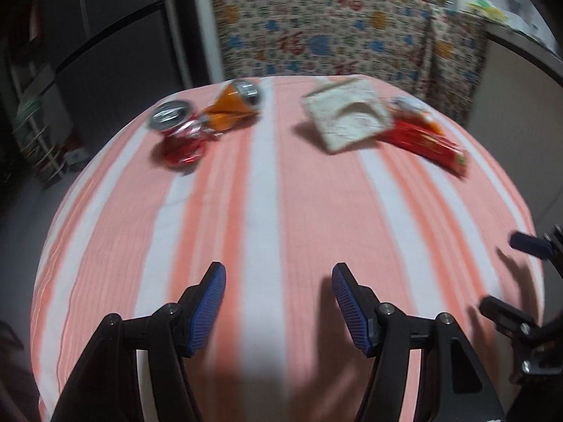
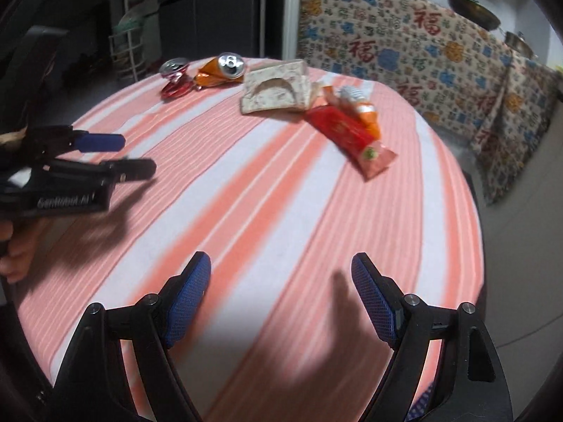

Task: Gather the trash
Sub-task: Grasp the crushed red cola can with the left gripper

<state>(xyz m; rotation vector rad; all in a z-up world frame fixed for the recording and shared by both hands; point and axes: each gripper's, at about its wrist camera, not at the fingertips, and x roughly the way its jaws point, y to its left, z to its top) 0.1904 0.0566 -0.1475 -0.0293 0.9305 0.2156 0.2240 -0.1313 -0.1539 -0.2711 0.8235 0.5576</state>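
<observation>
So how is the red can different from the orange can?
The red can is squashed thin in the middle, while the orange can is flattened into a wide, creased wedge. The red can lies nearer the table's left edge; the orange can lies beside the white foam piece. Both are crushed, have silver tops, and rest on the striped cloth.

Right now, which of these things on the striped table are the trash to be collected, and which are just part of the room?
Trash to collect:
crushed red can
crushed orange can
torn white box
red wrapper

Just part of the room:
striped tablecloth
patterned cloth
fridge
pans
</observation>
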